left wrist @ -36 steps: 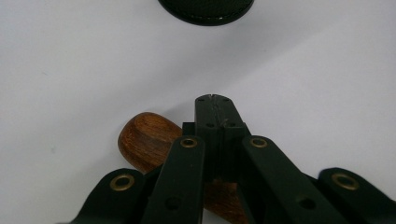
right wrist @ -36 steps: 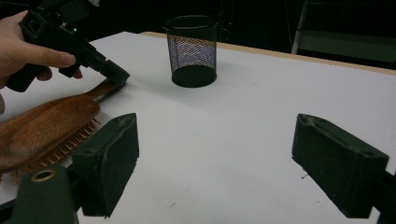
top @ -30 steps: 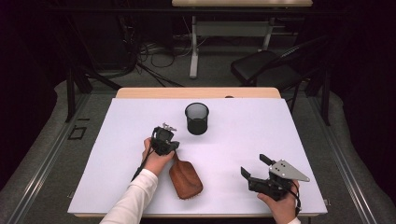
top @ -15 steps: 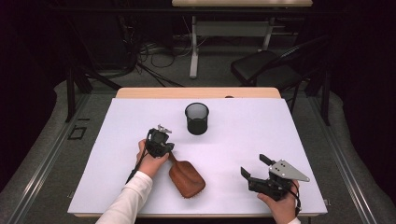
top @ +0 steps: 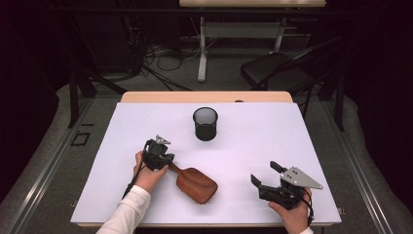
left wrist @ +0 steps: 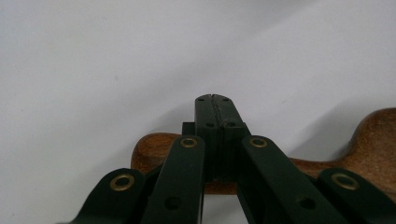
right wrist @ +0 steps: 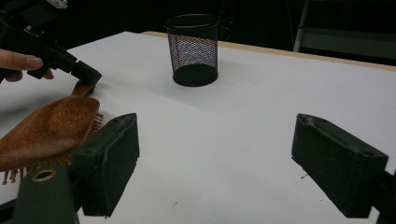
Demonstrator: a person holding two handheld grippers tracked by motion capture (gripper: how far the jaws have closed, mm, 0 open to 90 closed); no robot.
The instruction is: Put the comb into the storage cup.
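Mesh cup [top: 205, 124] (upright) on table [top: 292, 136]

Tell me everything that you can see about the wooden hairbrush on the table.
The hairbrush looks like reddish-brown polished wood, with a broad oval head and a narrow handle. It lies bristles down on the white table, its smooth back facing up; pale bristle tips show under the head's edge in the right gripper view. The handle points toward the left gripper, whose jaws are shut on it. The head lies nearer the table's front edge.
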